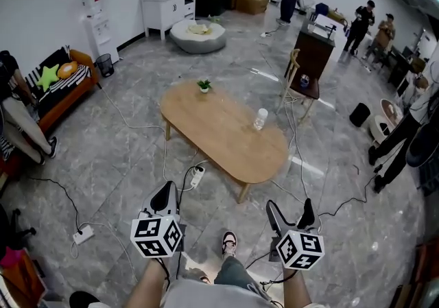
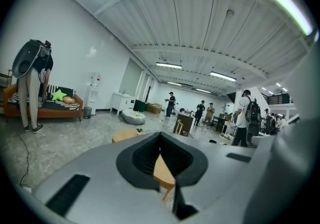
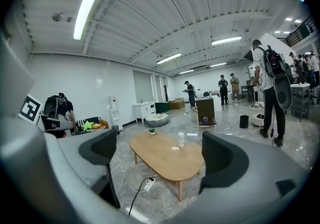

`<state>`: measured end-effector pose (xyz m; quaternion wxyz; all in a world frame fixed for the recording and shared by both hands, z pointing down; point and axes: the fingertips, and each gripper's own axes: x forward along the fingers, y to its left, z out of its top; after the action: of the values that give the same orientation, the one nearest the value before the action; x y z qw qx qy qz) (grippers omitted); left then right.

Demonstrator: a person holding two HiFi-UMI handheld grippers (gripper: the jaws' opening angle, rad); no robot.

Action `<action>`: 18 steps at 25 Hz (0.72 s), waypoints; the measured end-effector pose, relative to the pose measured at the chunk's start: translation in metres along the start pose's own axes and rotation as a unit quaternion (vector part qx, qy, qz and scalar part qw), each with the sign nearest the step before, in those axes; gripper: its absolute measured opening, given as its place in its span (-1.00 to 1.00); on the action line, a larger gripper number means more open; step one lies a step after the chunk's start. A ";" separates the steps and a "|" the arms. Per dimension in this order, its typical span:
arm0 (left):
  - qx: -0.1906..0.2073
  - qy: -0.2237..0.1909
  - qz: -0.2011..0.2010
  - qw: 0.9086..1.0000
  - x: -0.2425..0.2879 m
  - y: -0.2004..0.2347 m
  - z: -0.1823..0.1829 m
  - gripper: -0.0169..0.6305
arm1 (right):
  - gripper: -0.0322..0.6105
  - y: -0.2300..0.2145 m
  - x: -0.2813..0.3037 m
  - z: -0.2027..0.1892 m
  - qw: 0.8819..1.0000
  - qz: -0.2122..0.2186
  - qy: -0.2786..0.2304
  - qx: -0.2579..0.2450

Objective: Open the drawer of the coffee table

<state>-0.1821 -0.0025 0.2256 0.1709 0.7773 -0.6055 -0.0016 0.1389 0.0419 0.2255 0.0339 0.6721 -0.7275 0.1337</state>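
Two grippers we point at the coffee table: left gripper closed, right gripper spread wide, empty.

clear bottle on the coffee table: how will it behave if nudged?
The clear bottle stands upright, tall and narrow, so it probably tips easily. It looks see-through, so likely light; once down it may roll on the smooth coffee table.
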 end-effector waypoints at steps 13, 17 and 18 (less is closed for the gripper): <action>0.019 -0.006 0.029 0.999 0.127 -0.026 0.039 -0.97 | 0.76 -0.055 0.136 0.044 0.999 0.040 -0.001 0.009; 0.023 -0.004 0.032 0.999 0.164 -0.036 0.049 -0.97 | 0.76 -0.073 0.172 0.059 0.999 0.046 -0.001 0.010; 0.025 -0.004 0.033 0.999 0.171 -0.038 0.050 -0.97 | 0.76 -0.077 0.180 0.061 0.999 0.047 0.001 0.011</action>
<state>-0.1112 -0.1689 0.2033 0.1494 0.7610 -0.6311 0.0163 0.2054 -0.1516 0.2199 0.0209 0.6371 -0.7569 0.1440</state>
